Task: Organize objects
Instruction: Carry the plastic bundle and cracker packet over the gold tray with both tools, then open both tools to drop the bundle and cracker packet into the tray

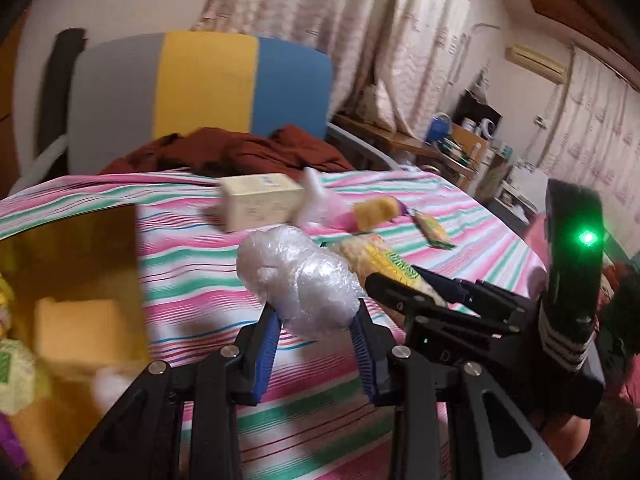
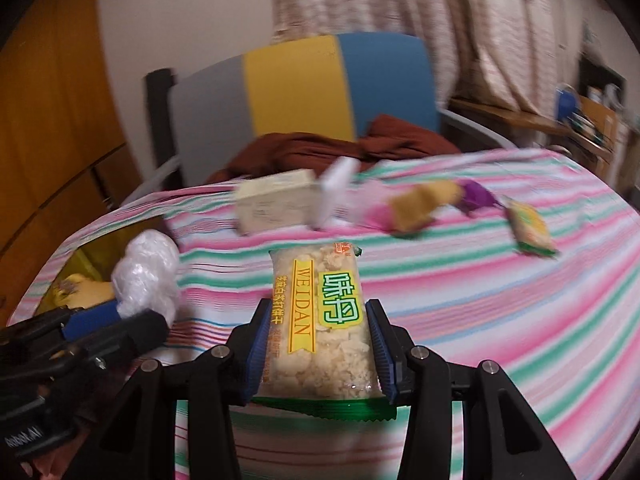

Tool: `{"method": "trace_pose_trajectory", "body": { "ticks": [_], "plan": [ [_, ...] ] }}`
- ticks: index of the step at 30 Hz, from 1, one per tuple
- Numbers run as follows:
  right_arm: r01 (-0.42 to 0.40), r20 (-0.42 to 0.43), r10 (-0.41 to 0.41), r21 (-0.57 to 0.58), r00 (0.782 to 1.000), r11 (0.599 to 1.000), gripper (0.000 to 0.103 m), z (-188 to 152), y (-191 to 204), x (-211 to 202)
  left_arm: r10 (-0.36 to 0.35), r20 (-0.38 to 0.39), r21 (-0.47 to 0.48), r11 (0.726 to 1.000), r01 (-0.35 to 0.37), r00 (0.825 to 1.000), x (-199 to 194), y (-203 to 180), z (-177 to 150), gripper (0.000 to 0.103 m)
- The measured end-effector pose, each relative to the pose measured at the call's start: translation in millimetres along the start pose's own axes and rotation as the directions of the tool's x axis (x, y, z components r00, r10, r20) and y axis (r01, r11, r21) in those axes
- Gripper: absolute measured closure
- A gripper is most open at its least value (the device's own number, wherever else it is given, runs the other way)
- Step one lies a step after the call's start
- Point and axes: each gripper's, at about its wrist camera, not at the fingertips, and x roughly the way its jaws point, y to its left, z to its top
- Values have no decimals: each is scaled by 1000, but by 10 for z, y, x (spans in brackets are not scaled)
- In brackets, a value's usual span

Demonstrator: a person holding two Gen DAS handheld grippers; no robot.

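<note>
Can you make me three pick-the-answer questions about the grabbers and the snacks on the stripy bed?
1. Where is the yellow box?
A on the chair
B at the bed's left edge
C on the shelf

2. What colour are the gripper pads?
A blue
B red
C white

3. What is the right gripper doing?
A hanging open
B gripping the snack packet
C gripping a cloth

Answers:
1 B, the yellow box sits left on the bed.
2 A, pads look blue.
3 B, right gripper clamps the snack packet.

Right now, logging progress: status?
Left gripper shut on crumpled clear plastic bundle. Right gripper shut on WEIDAN cracker packet. Yellow box beside left, nothing blocking.
</note>
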Motion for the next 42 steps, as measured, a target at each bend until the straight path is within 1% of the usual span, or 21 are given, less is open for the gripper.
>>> {"method": "trace_pose_trajectory", "body": {
  "ticks": [3, 6, 10, 14, 18, 19, 20, 22, 24, 29, 31, 36, 37, 39, 40, 42],
  "plan": [
    [-62, -2, 62, -63, 998, 996, 57, 112, 375, 48, 36, 19, -59, 998, -35, 999, -187, 297, -12, 69],
    [-112, -13, 111, -108, 994, 988, 57, 196, 660, 107, 82, 46, -106, 991, -77, 996, -359, 581, -25, 68],
    [-185, -56, 178, -178, 982, 966, 56, 295, 1090, 239, 150, 49, -150, 979, -142, 987, -505, 908, -67, 68],
    [-228, -86, 213, -238, 973, 944, 56, 403, 1437, 401, 204, 51, -213, 959, -189, 978, -645, 1227, -93, 68],
    [-264, -116, 242, -241, 963, 934, 56, 533, 1694, 611, 241, 40, -240, 944, -225, 970, -681, 1470, -100, 68],
    [-261, -119, 238, -244, 964, 934, 56, 575, 1764, 682, 248, 35, -243, 942, -232, 968, -676, 1518, -116, 68],
    [-261, -124, 237, -244, 964, 934, 55, 603, 1800, 735, 256, 30, -246, 939, -241, 966, -658, 1564, -108, 68],
    [-286, -149, 256, -238, 955, 928, 38, 657, 1865, 851, 272, 10, -255, 931, -261, 962, -607, 1675, -90, 68],
    [-276, -155, 244, -242, 957, 930, 33, 682, 1905, 880, 276, -6, -271, 925, -267, 961, -567, 1778, -73, 68],
    [-268, -102, 250, -236, 963, 934, 33, 633, 1767, 650, 288, -16, -284, 917, -280, 958, -517, 1898, -4, 68],
    [-268, -90, 255, -219, 963, 938, 31, 590, 1672, 553, 297, -19, -280, 915, -290, 955, -478, 1935, 39, 68],
    [-267, -90, 255, -172, 963, 948, 30, 482, 1451, 445, 315, -53, -286, 904, -317, 947, -365, 2075, 142, 66],
    [-265, -90, 253, -167, 963, 950, 30, 466, 1418, 444, 329, -67, -285, 898, -334, 942, -348, 2099, 155, 66],
    [-254, -86, 243, -157, 966, 954, 30, 433, 1343, 412, 374, -96, -290, 876, -386, 922, -341, 2136, 161, 64],
    [-252, -84, 242, -151, 967, 956, 30, 422, 1304, 396, 386, -106, -299, 867, -399, 917, -351, 2144, 155, 63],
    [-249, -85, 240, -132, 967, 959, 30, 411, 1231, 397, 386, -107, -324, 858, -399, 917, -389, 2140, 124, 60]
  ]
}}
